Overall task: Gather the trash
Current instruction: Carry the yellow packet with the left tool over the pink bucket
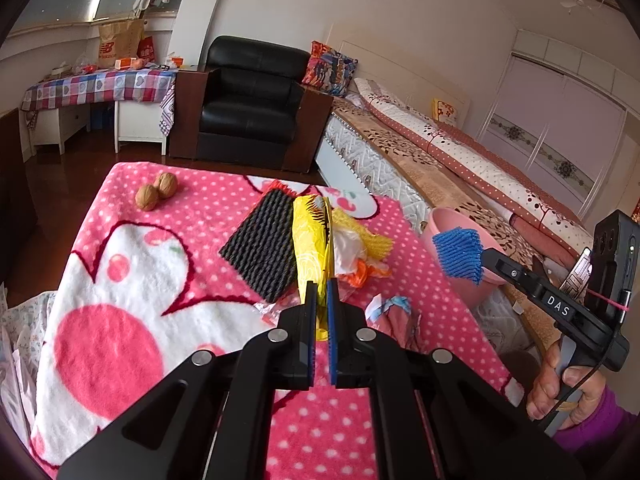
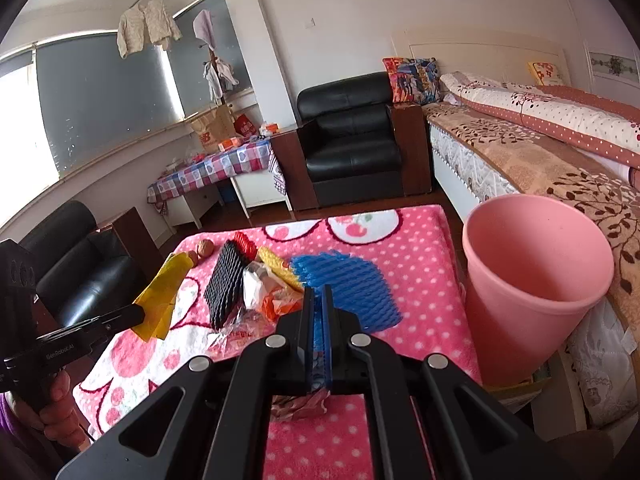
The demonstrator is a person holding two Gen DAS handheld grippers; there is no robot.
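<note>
Left claw [image 1: 321, 300] is clamped on a yellow wrapper [image 1: 310, 240] over the pink-blanketed worktop [image 1: 160, 260], right claw [image 2: 318, 300] pinching blue foam netting [image 2: 352, 284] beside the pink bin [image 2: 532, 280].

Ahead of you a black leather armchair [image 1: 250, 96] stands against the pale far wall [image 1: 360, 4], a bed [image 1: 460, 148] to its right, a checked-cloth side table [image 1: 96, 86] and windows [image 2: 100, 96] left.

Right claw [image 2: 318, 300] clamps blue foam net [image 2: 352, 284] over the pink-blanketed worktop [image 2: 420, 252]; pink bin [image 2: 532, 280] at three o'clock.
</note>
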